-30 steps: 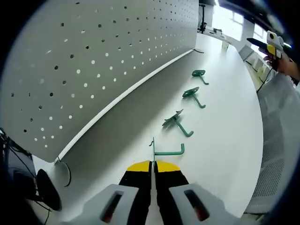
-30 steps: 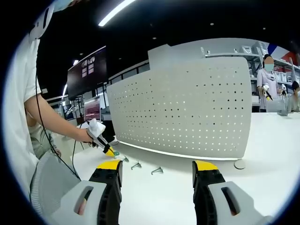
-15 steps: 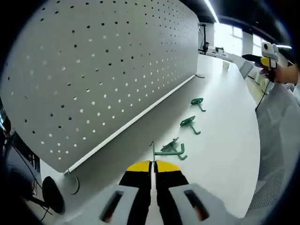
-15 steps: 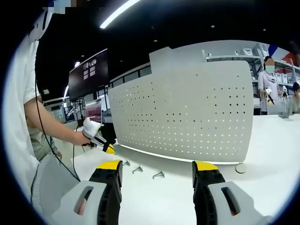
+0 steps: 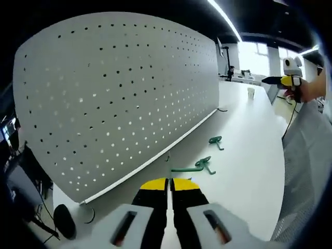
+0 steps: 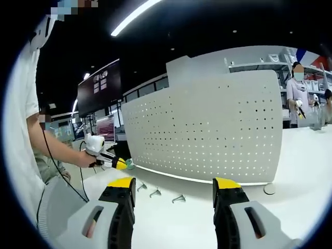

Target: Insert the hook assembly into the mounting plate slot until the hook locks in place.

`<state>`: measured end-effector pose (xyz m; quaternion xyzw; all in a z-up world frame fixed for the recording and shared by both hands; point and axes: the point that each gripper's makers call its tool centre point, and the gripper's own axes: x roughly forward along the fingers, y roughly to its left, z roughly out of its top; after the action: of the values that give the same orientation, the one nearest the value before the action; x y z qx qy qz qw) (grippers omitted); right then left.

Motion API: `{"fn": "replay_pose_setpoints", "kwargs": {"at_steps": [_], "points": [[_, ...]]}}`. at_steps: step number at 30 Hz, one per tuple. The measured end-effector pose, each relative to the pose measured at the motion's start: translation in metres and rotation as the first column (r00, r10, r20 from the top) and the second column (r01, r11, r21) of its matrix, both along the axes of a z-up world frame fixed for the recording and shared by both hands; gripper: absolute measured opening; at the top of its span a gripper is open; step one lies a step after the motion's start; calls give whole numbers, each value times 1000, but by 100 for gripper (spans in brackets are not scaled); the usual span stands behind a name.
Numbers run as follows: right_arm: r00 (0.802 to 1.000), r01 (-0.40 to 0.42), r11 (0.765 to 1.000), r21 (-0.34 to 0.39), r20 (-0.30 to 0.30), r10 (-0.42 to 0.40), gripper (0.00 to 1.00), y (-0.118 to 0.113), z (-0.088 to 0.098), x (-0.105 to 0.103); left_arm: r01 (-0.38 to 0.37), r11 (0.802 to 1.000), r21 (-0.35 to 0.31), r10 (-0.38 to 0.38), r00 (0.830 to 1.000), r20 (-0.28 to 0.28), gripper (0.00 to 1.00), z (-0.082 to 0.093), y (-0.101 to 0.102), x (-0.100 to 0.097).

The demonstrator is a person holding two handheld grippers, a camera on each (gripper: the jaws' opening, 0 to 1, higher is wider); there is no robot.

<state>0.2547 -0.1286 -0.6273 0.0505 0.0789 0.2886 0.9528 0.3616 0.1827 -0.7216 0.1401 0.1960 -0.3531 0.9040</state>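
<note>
Left hand-held gripper [image 5: 169, 182] pinching green hook [image 5: 181, 168], seemingly by its plate; right hand-held gripper [image 6: 175, 188] spread, empty.

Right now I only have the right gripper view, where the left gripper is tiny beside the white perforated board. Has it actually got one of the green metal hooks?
Observer: Yes. In the left gripper view, the left gripper is shut on a green metal hook, whose arm sticks out sideways.
Operator: Is it in the board yet?
Observer: Apparently not. The hook shows against the white table, below the bottom edge of the white perforated board.
Operator: Anything close to it?
Observer: A second green hook lies on the table just beyond the held one.
</note>
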Motion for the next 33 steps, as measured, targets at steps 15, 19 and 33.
{"fn": "replay_pose_setpoints", "kwargs": {"at_steps": [15, 19, 33], "points": [[1000, -18, 1000, 4, 11, 18, 57, 5, 3, -3, -39, 992, -124, 52, 993, 103, 1, 30, -8, -14], [1000, -21, 1000, 6, 14, 21, 57, 6, 4, -4, -51, 986, -157, 74, 987, 145, 1, 43, -10, -15], [999, -27, 999, 26, 27, 27, 56, 8, 12, -5, -85, 944, -319, 171, 953, 251, 2, 90, -12, -31]]}}
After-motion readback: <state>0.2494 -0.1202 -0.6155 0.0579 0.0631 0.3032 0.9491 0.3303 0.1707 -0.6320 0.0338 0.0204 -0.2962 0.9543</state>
